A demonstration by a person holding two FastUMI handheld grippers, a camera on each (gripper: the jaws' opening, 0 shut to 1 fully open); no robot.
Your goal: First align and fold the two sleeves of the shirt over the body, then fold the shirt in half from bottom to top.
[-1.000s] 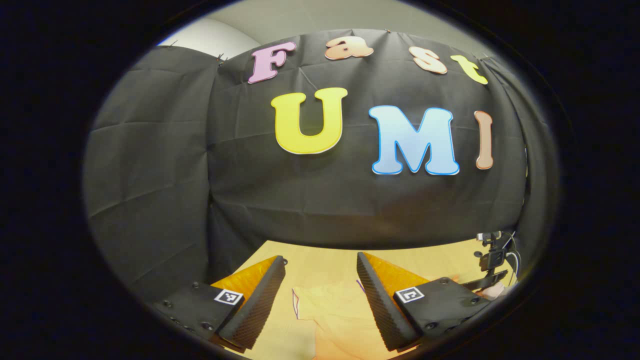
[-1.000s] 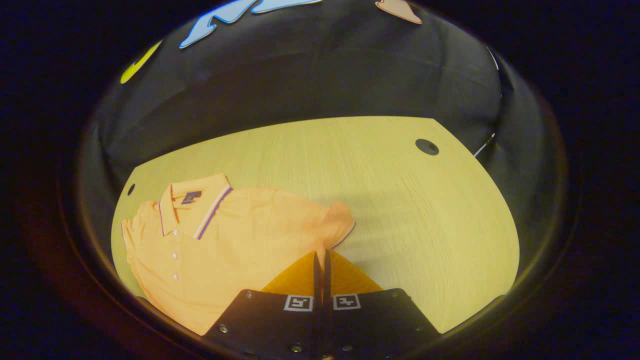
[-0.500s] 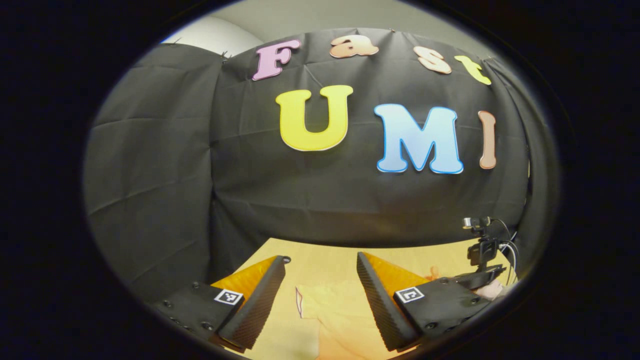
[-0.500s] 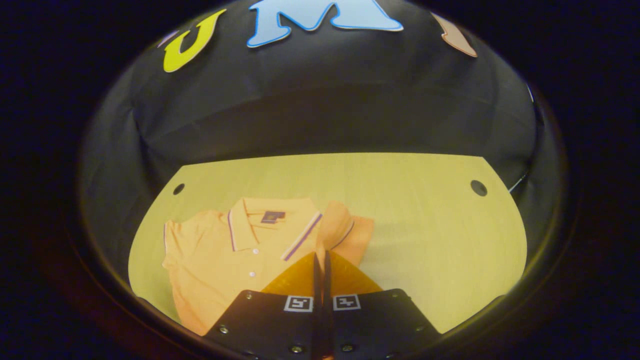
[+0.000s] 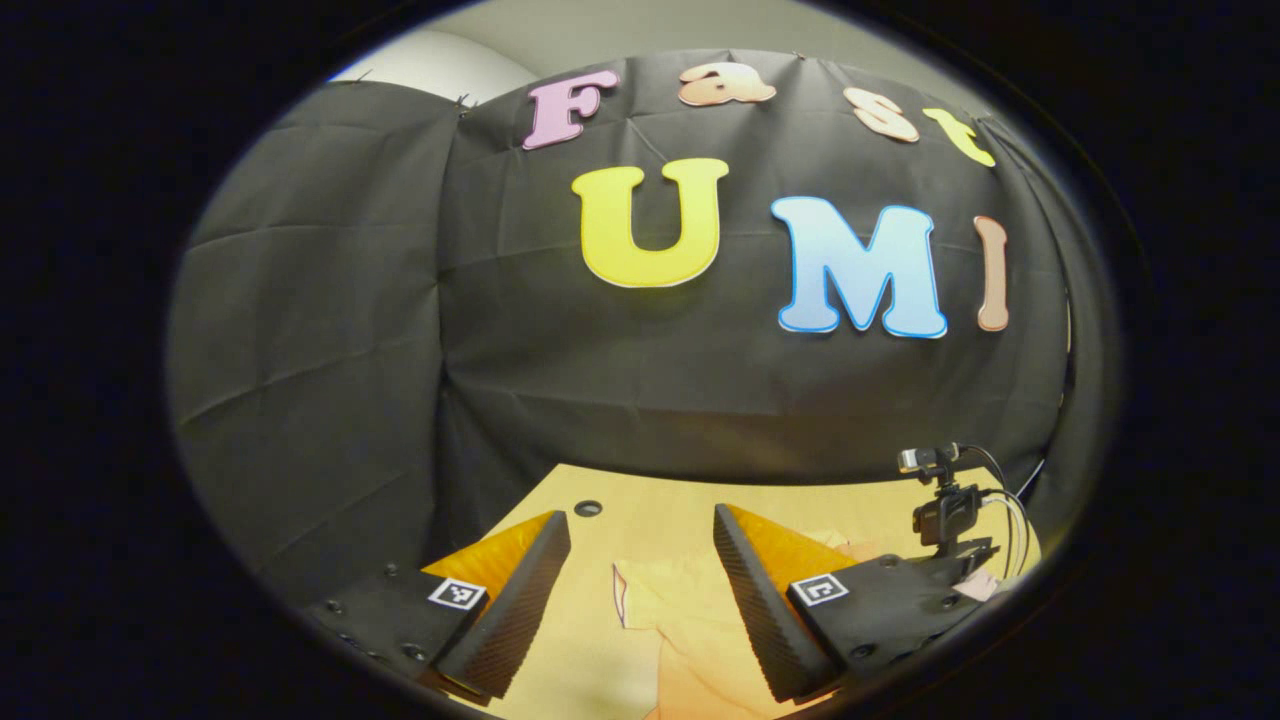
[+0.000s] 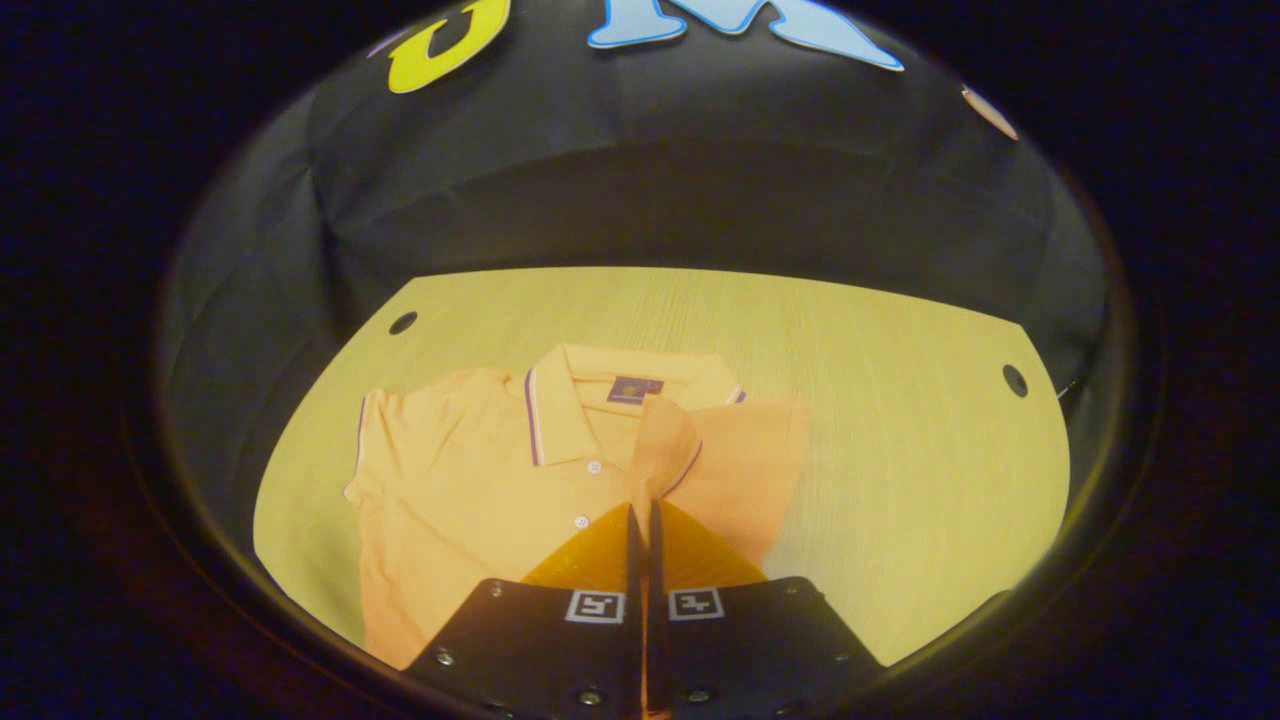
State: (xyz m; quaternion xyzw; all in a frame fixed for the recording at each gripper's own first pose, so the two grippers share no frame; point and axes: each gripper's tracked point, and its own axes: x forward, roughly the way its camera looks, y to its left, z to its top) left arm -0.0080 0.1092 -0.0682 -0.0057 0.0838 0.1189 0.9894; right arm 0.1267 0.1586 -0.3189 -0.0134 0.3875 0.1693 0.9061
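Right claw point(image 6: 641, 515) apparently pinching sleeve point(image 6: 665, 450) over shirt point(image 6: 470, 490); left claw point(image 5: 640, 560) agape.

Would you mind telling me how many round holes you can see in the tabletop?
2 in the right gripper view: one hole near the table's far left corner, beyond the shirt, and one hole by the right edge. Others may be hidden.

Black creased cloth point(image 5: 330, 330) walls in my booth on the sides I can see. Above its top edge a pale wall point(image 5: 620, 25) shows. The light wood-grain worktop point(image 6: 880, 420) before me has dark round holes point(image 6: 1015, 380) near its far corners.
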